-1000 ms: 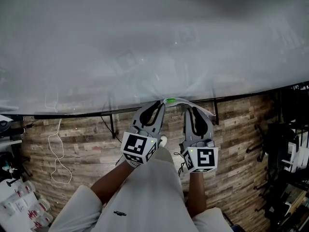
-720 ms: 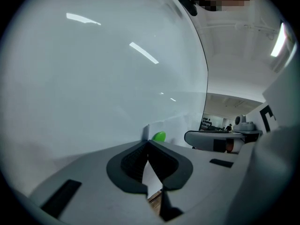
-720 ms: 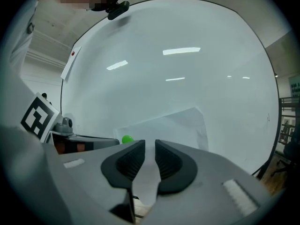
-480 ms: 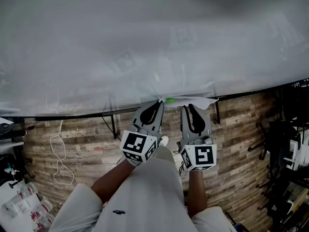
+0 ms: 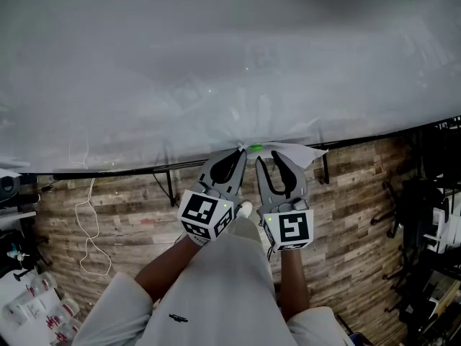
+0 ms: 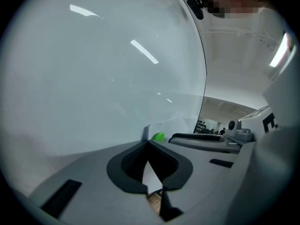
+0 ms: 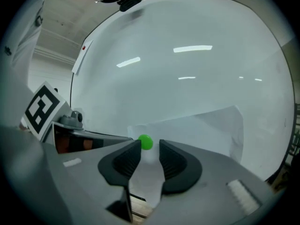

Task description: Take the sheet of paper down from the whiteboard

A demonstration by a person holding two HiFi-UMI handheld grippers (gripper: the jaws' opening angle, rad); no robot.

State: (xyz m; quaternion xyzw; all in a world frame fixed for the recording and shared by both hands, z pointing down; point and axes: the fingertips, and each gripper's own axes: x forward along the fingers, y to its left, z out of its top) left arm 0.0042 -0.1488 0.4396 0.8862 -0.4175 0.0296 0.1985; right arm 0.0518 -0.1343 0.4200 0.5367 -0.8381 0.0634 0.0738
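L gripper (image 6: 148, 143) is clamped on the left edge of the sheet of paper (image 7: 201, 125). The sheet sits low on the whiteboard (image 5: 216, 63), pinned by a green magnet (image 7: 146, 142). R gripper (image 5: 267, 157) has jaws apart, just been opening, magnet just ahead of the tips, nothing pinched. Risk: if L pulls w/ the magnet on, the paper prob. tears; a glancing pinch could flick the magnet off.

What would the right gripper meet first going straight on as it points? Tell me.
Most likely the green magnet, dead ahead of the right gripper, whose jaws have just been opening and grip nothing. It pins the sheet of paper to the whiteboard; depth is hard to judge.
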